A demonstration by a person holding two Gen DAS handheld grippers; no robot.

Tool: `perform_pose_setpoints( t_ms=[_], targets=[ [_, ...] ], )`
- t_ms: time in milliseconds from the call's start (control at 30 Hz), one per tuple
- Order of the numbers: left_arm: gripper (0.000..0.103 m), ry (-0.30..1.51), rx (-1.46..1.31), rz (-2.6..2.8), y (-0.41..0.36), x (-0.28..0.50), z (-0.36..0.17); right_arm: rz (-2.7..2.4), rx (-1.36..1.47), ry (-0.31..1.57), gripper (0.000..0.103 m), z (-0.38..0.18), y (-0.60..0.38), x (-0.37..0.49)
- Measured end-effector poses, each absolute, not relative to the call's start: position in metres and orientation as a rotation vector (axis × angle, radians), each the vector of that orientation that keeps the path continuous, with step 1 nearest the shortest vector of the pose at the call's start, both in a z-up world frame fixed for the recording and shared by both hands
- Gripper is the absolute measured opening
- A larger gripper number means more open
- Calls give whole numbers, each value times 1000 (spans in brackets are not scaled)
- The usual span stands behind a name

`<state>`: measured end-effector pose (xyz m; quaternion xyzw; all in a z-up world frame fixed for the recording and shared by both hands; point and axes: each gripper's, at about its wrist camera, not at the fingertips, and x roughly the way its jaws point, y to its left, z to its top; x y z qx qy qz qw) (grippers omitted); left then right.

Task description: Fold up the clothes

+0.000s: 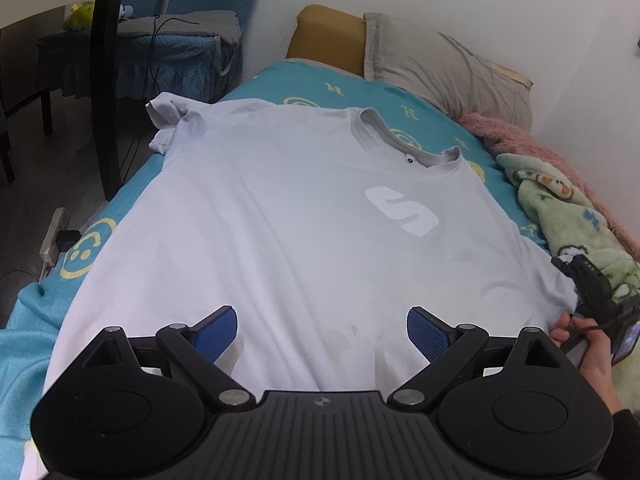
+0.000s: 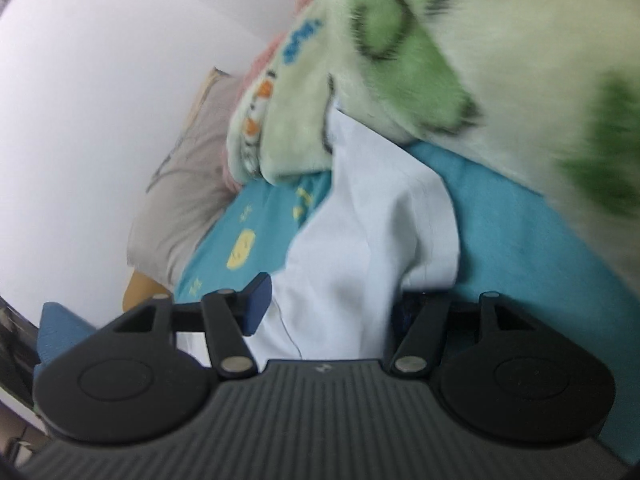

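A white T-shirt [image 1: 304, 216] with a pale "S" logo lies face up and flat on the teal bed sheet [image 1: 96, 240], collar toward the pillows. Above its lower hem my left gripper [image 1: 322, 332] hangs open, blue pads wide apart and holding nothing. At the shirt's right edge a hand [image 1: 580, 340] holds my right gripper [image 1: 588, 284]. In the right wrist view the right gripper [image 2: 332, 304] is open, and the white sleeve [image 2: 380, 220] lies between its fingers. Its left blue pad [image 2: 256, 304] is visible; the cloth hides the right pad.
A green fleece blanket [image 1: 560, 208] and a pink one [image 1: 520, 140] are bunched along the bed's right side by the wall. Grey pillow [image 1: 448, 64] at the head. On the left, the bed's edge drops to a floor with a power strip [image 1: 52, 240] and dark furniture legs [image 1: 106, 100].
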<state>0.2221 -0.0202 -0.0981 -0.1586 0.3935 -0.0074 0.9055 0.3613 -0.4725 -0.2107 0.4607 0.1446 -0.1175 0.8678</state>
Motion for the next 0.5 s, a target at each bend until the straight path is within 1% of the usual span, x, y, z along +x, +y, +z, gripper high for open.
perform_pose_setpoints(
  t_ms=[167, 233, 267, 300, 500],
  targets=[
    [93, 841, -349, -6, -20, 228, -105, -290, 929, 268, 60, -209, -479, 385],
    [93, 852, -357, -2, -20, 230, -107, -311, 891, 307, 46, -205, -481, 395],
    [93, 853, -360, -1, -19, 230, -107, -329, 867, 330, 30, -203, -483, 399],
    [93, 848, -360, -1, -17, 229, -104, -343, 844, 336, 8, -197, -485, 399],
    [93, 819, -362, -1, -6, 224, -86, -382, 696, 336, 6, -153, -493, 393]
  ],
)
